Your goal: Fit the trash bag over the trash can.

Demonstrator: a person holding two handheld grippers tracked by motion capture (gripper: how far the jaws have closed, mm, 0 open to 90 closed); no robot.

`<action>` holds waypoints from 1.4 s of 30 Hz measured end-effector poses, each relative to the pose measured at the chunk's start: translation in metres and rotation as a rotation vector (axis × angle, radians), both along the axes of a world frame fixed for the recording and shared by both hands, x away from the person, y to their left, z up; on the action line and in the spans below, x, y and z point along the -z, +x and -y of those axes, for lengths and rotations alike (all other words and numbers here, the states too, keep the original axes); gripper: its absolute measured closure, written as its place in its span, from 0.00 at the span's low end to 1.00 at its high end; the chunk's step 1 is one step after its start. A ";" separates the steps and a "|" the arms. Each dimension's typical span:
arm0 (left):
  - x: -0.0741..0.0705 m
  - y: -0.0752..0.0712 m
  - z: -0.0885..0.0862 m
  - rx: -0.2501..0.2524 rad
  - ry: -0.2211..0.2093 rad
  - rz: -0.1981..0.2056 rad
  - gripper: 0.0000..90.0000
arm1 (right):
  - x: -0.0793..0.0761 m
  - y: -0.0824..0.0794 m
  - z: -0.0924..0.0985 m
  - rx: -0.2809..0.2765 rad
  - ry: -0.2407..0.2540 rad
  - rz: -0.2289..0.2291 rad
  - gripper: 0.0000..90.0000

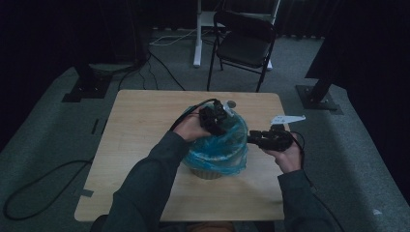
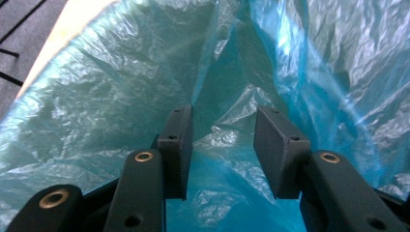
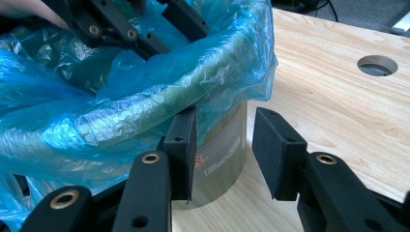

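A small round bin (image 1: 208, 171) stands at the middle of the wooden table (image 1: 140, 125), lined with a crumpled blue plastic bag (image 1: 220, 145) folded over its rim. My left gripper (image 1: 217, 121) reaches down into the bag's mouth from the far side. In the left gripper view its jaws (image 2: 222, 145) stand apart, with blue film (image 2: 121, 82) just beyond them and nothing pinched. My right gripper (image 1: 251, 138) is level at the bin's right side. It (image 3: 224, 150) is open, facing the bin's shiny wall (image 3: 220, 169) just below the bag-covered rim (image 3: 96, 121).
The tabletop has a round hole (image 1: 231, 103) near its far edge, behind the bin. A black folding chair (image 1: 244, 41) stands beyond the table. Cables and dark stand bases (image 1: 84, 87) lie on the grey floor at left and right.
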State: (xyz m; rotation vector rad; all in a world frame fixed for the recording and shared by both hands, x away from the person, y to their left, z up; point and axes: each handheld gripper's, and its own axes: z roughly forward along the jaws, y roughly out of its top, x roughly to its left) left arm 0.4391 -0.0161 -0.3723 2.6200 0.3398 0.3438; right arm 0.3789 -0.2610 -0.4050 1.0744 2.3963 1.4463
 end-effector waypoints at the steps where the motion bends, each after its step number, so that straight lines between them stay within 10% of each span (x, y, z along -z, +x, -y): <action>1: 0.000 0.000 0.001 0.001 0.012 0.004 0.64 | 0.000 0.000 0.000 0.000 0.000 -0.001 0.67; 12: 0.012 -0.002 0.011 -0.003 0.146 0.044 0.59 | 0.000 0.000 0.000 -0.004 0.000 0.002 0.67; 23: 0.014 -0.001 0.013 -0.024 0.186 0.067 0.58 | 0.000 -0.001 -0.001 -0.005 -0.001 0.002 0.67; 42: -0.043 -0.016 -0.048 -0.188 -0.223 0.216 0.59 | -0.002 -0.001 0.006 0.009 0.010 0.012 0.64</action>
